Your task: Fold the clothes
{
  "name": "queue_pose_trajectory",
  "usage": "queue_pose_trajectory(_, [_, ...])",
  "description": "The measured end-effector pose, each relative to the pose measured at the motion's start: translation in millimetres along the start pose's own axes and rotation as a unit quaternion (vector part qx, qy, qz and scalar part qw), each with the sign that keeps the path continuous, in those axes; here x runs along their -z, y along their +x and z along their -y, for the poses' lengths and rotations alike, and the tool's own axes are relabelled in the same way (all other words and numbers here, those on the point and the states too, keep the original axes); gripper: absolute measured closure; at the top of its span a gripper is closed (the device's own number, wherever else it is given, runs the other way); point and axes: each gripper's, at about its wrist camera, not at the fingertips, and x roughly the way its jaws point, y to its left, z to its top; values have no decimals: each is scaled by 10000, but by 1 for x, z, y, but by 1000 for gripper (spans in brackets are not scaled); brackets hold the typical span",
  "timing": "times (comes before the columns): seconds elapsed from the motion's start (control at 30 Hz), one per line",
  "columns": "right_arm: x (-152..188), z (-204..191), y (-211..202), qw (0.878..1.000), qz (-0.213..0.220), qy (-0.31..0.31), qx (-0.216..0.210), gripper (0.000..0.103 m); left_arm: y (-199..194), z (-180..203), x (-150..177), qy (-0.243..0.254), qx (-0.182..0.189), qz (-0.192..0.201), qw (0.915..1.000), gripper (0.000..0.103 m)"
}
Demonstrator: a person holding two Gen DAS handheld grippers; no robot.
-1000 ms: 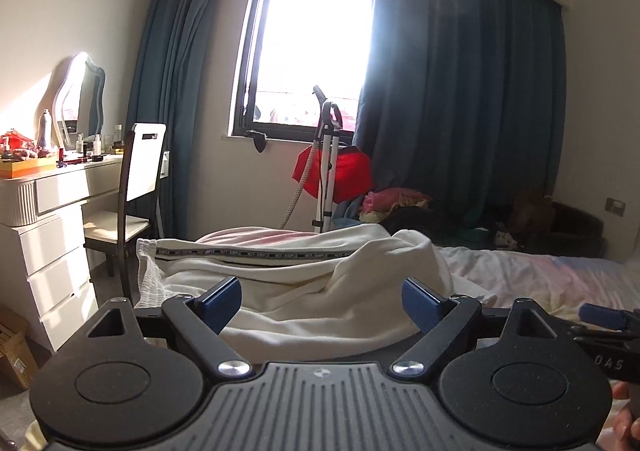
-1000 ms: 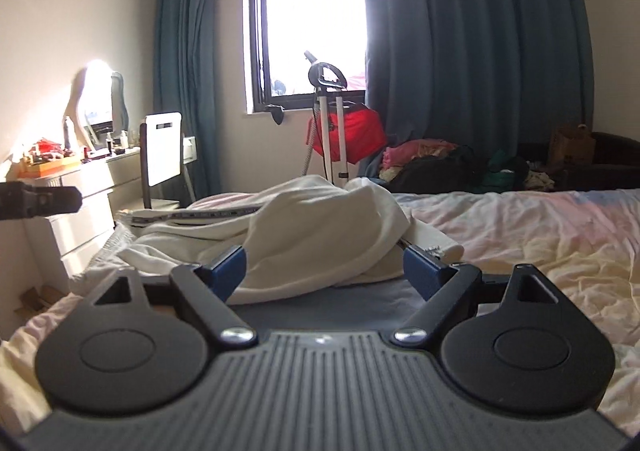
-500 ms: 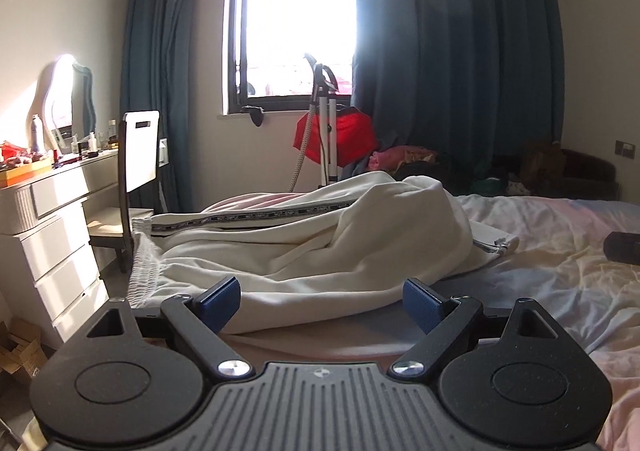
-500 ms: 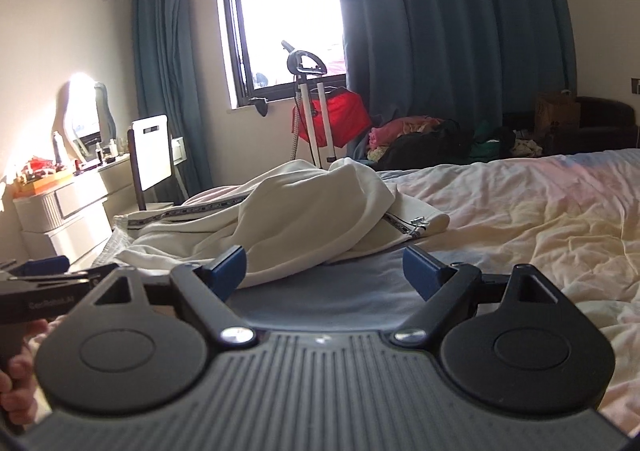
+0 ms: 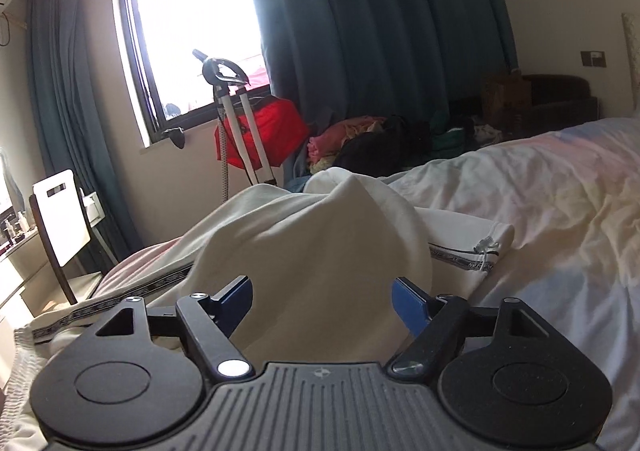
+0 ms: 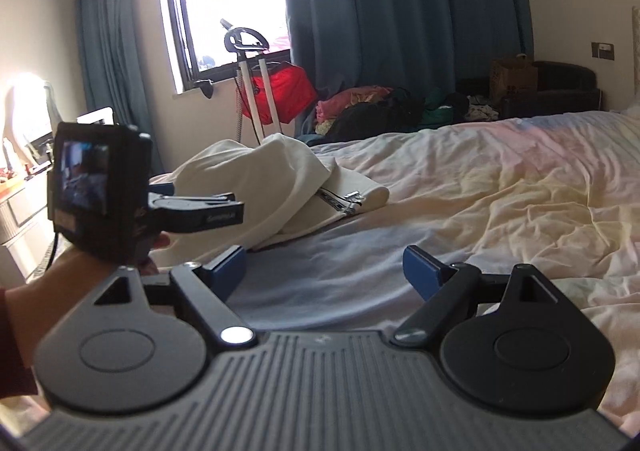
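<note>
- The cream garment (image 5: 312,251) lies crumpled in a heap on the bed (image 5: 560,211), near the bed's left side, with one end bearing a dark patterned stripe (image 5: 460,257) stretched out toward the right.
- The left gripper (image 5: 322,301) is open, its blue fingers (image 5: 408,305) spread on either side of a raised fold of the garment; whether they touch the cloth cannot be told from this view.
- The right gripper (image 6: 324,271) is also open and holds nothing; it hangs over a bare stretch of the bedsheet, apart from the garment (image 6: 264,187).
- In the right wrist view the person's left hand (image 6: 100,263) holds the left gripper (image 6: 208,207), which reaches toward the near edge of the heap.
- Behind the bed stand a window (image 5: 192,23) with dark blue curtains (image 5: 380,31), a red bag (image 5: 276,131) on a stand, and a pile of other clothes (image 5: 360,139).
- A white chair (image 5: 60,219) stands at the left, beside the bed.
</note>
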Motion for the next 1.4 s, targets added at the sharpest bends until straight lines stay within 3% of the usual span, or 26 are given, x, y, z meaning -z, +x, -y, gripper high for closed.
queue_pose_trajectory(0.03, [1, 4, 8, 9999, -52, 86, 76, 16, 16, 10, -5, 91, 28, -65, 9999, 31])
queue_pose_trajectory(0.1, [1, 14, 23, 9990, -154, 327, 256, 16, 47, 30, -11, 338, 114, -221, 9991, 49])
queue_pose_trajectory(0.17, [2, 24, 35, 9971, -165, 605, 441, 16, 75, 51, -15, 582, 174, -369, 9975, 54])
queue_pose_trajectory(0.27, [2, 40, 48, 9942, -114, 871, 612, 16, 108, 81, -15, 1058, 160, -341, 9937, 54])
queue_pose_trajectory(0.43, [11, 68, 73, 9859, -410, 1427, 767, 16, 152, 115, -11, 1665, 43, -487, 9848, 54])
queue_pose_trajectory(0.47, [13, 71, 77, 9844, -465, 1507, 782, 16, 161, 120, -11, 1770, 8, -555, 9826, 60])
queue_pose_trajectory(0.5, [14, 73, 81, 9833, -500, 1560, 790, 16, 169, 123, -12, 1841, -28, -623, 9809, 74])
queue_pose_trajectory(0.57, [15, 73, 84, 9839, -468, 1531, 796, 16, 168, 115, -20, 1660, -10, -677, 9838, 92])
queue_pose_trajectory(0.63, [15, 68, 84, 9866, -348, 1358, 836, 16, 161, 103, -29, 1414, 61, -679, 9876, 95])
queue_pose_trajectory(0.73, [16, 64, 85, 9876, -290, 1304, 827, 16, 126, 82, -40, 1180, 200, -492, 9916, 96])
queue_pose_trajectory(0.9, [12, 50, 77, 9920, -82, 910, 876, 16, 18, 31, -46, 724, 534, -28, 9959, 96])
queue_pose_trajectory(1.0, [8, 38, 62, 9939, 261, 583, 901, 16, -46, 3, -27, 924, 475, 158, 9945, 96])
queue_pose_trajectory(1.1, [5, 26, 47, 9955, 504, 381, 702, 16, -102, -28, 2, 793, 421, 160, 9958, 96])
queue_pose_trajectory(1.2, [6, 20, 36, 9970, 432, 609, 211, 16, -145, -60, 37, 199, 320, 47, 9993, 96])
queue_pose_trajectory(1.3, [12, 22, 36, 9896, -9, 1296, -627, 16, -173, -98, 71, -907, 179, -201, 9955, 97])
queue_pose_trajectory(1.4, [28, 29, 40, 9561, -615, 2386, -1587, 15, -183, -130, 94, -1926, 137, -510, 9798, 98])
